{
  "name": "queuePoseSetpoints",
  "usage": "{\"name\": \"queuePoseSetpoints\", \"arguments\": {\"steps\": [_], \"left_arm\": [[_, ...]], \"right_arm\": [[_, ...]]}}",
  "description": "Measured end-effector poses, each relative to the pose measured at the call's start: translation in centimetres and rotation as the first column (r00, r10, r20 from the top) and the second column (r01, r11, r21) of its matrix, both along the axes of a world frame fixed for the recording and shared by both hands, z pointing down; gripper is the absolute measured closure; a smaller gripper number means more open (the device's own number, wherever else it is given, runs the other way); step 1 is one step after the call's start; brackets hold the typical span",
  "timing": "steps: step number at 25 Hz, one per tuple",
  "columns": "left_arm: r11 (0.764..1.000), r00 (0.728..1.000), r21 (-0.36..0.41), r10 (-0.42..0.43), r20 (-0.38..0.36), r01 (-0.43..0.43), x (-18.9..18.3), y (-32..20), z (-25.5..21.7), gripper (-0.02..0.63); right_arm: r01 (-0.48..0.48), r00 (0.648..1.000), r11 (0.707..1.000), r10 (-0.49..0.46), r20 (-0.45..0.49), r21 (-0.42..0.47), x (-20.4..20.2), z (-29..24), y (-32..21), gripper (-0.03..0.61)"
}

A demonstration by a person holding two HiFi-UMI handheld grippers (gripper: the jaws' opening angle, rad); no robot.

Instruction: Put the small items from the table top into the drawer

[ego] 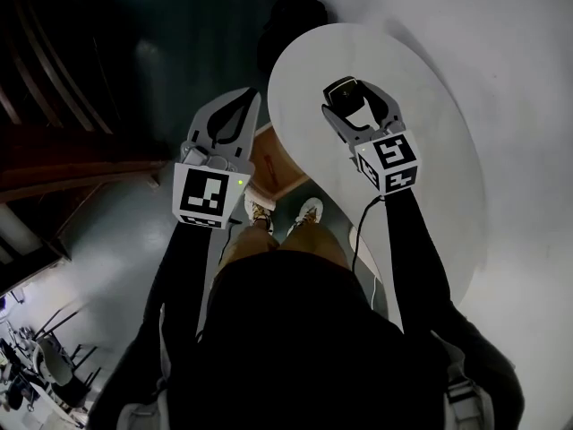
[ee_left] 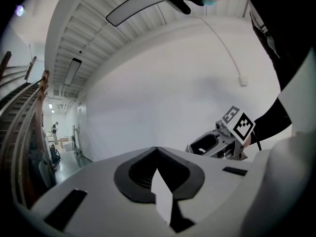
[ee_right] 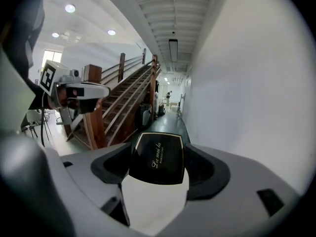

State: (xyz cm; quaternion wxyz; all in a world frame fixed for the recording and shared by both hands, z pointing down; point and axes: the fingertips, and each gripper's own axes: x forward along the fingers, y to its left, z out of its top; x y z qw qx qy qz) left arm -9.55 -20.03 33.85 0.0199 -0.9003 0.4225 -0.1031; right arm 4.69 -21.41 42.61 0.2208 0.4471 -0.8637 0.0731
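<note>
Dark glossy floor (ego: 179,52) below, with a white rounded worktop (ego: 430,168) at the person's right. No loose small items show on the part of the worktop in sight.

Right claw (ego: 358,101): gripping a small black box (ego: 343,91) with gold script on its lid. The box is pinched across its sides and lifted clear above the worktop, lid facing the claw's camera. Judgement: the side-pinch keeps the box level for carrying, and it's the item now bound for the drawer.

Left claw (ego: 245,99): jaws together, nothing between them. It is held off the worktop's edge, above the floor and just beside a brown wooden compartment (ego: 276,161) that shows under the worktop rim; this is likely the open drawer, though only a corner shows. Judgement: the left claw looks parked out of the way, leaving the drawer mouth free.

Both claws are tipped up toward wall and stairway, a carrying posture and not a reach.

Step in hand, as I read it: move the box across and lower it into the drawer. The box is not yet over it.
</note>
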Motion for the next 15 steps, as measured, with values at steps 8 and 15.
{"name": "queuePoseSetpoints", "arguments": {"steps": [8,15], "left_arm": [[1.0,1.0,0.007,0.015,0.002,-0.015,0.6,-0.3,-0.2,0.6],[1.0,1.0,0.003,0.001,0.0,-0.001,0.2,-0.1,-0.1,0.6]], "right_arm": [[-0.022,0.997,0.985,0.008,0.08,0.17,-0.8,-6.0,2.5,0.225],[0.006,0.997,0.993,-0.016,0.08,0.121,-1.8,-4.6,3.2,0.225]]}}
